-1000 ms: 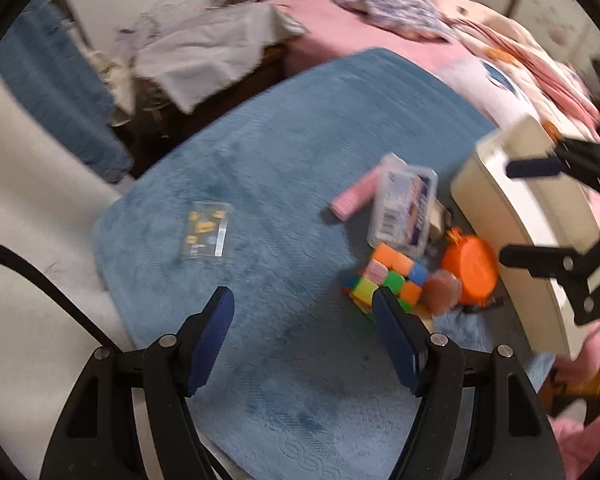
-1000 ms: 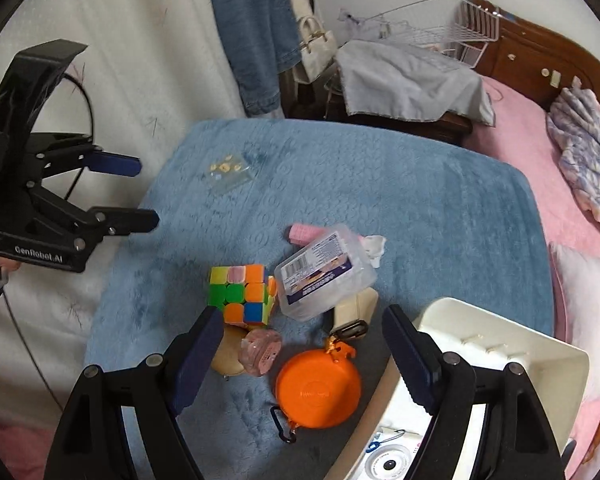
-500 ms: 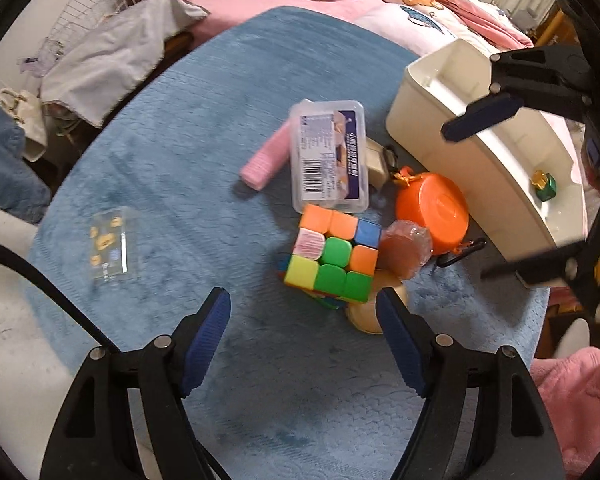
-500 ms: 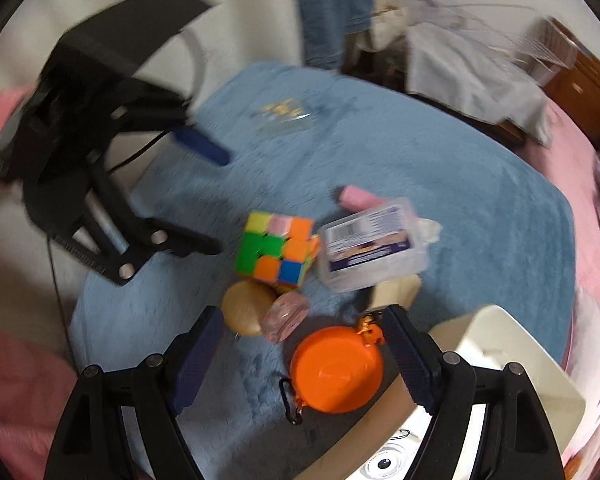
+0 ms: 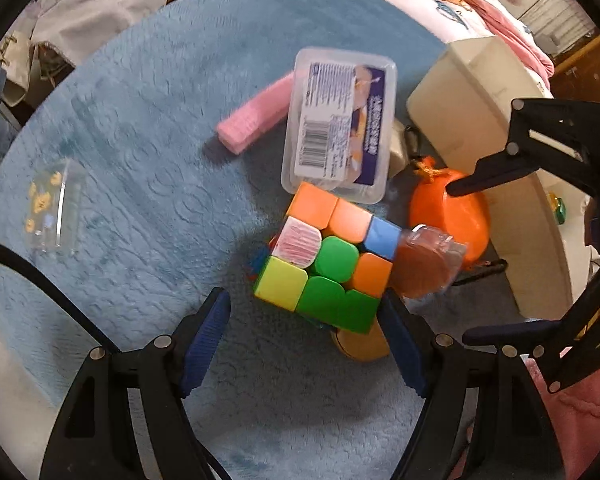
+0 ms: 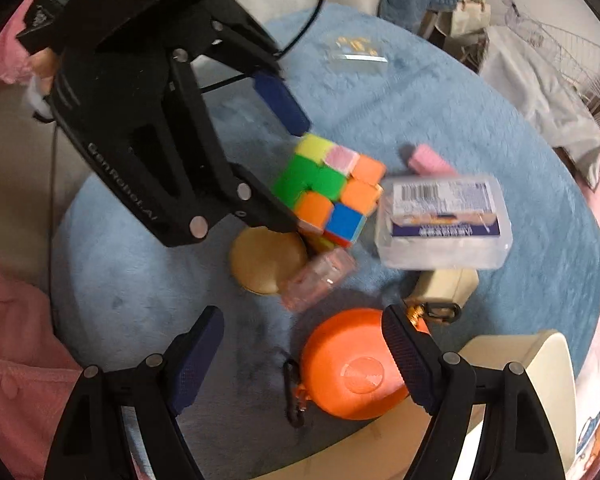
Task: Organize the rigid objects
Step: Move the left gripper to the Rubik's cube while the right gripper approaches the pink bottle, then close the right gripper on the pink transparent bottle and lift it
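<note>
A scrambled colour cube (image 5: 324, 264) (image 6: 328, 188) lies on the blue mat (image 5: 140, 120). My left gripper (image 5: 304, 340) (image 6: 284, 156) points down at it, open, with the cube's near edge just ahead of the fingertips and untouched. An orange round case (image 6: 352, 372) (image 5: 448, 216) with a black clip lies beside the white bin (image 6: 540, 368) (image 5: 480, 120). My right gripper (image 6: 304, 360) (image 5: 484, 260) hangs open over the case, its right finger above the case's edge. A tan disc (image 6: 268, 260) and a small clear jar (image 6: 320, 280) lie between cube and case.
A labelled clear plastic box (image 5: 340, 128) rests against a pink bar (image 5: 256, 116), with a beige piece (image 6: 444, 284) beside it. A small clear packet (image 5: 52, 208) lies apart on the mat's left. A green item (image 5: 558, 210) sits in the bin. Bedding and clothes surround the mat.
Both grippers have sunk toward the pile and tilted down. The left one has come over the cube and the right one over the orange case. Nothing was picked up.
</note>
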Demonstrator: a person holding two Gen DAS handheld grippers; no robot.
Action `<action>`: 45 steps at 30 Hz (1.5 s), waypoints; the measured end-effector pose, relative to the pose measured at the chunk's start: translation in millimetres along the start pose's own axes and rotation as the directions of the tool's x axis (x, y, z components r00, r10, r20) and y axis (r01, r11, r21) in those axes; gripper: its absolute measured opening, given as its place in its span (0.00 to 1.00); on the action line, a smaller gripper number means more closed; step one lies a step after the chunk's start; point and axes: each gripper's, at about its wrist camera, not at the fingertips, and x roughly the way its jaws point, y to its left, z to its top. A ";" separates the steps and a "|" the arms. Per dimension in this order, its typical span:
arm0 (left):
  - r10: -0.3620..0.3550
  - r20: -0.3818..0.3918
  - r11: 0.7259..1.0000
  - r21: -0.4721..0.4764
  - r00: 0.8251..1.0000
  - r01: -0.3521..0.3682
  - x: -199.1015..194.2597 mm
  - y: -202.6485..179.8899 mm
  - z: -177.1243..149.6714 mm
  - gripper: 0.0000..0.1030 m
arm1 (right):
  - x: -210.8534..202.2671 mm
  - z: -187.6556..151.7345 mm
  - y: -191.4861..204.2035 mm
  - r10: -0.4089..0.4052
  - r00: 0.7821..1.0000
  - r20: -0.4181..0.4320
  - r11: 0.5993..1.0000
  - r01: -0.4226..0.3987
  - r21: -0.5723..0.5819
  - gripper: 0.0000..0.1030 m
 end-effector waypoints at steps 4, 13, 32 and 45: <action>-0.002 -0.016 0.999 -0.036 1.000 0.002 10.5 3.0 1.4 0.76 | 3.4 -0.9 -9.0 -0.006 1.000 0.014 0.999 0.005 0.033 0.79; -0.036 -0.006 0.994 -0.108 0.999 0.035 19.9 11.6 3.4 0.75 | 5.2 0.8 -25.7 0.049 0.997 0.055 0.977 -0.059 0.204 0.57; -0.058 0.065 0.970 -0.234 0.996 0.072 0.2 17.7 -38.9 0.34 | 5.9 -11.7 -19.1 0.071 0.997 0.037 0.932 -0.079 0.355 0.19; -0.042 0.098 0.946 -0.317 0.994 0.071 -37.8 35.5 -81.2 0.15 | -11.6 -51.3 4.4 0.121 0.992 0.033 0.842 -0.121 0.525 0.19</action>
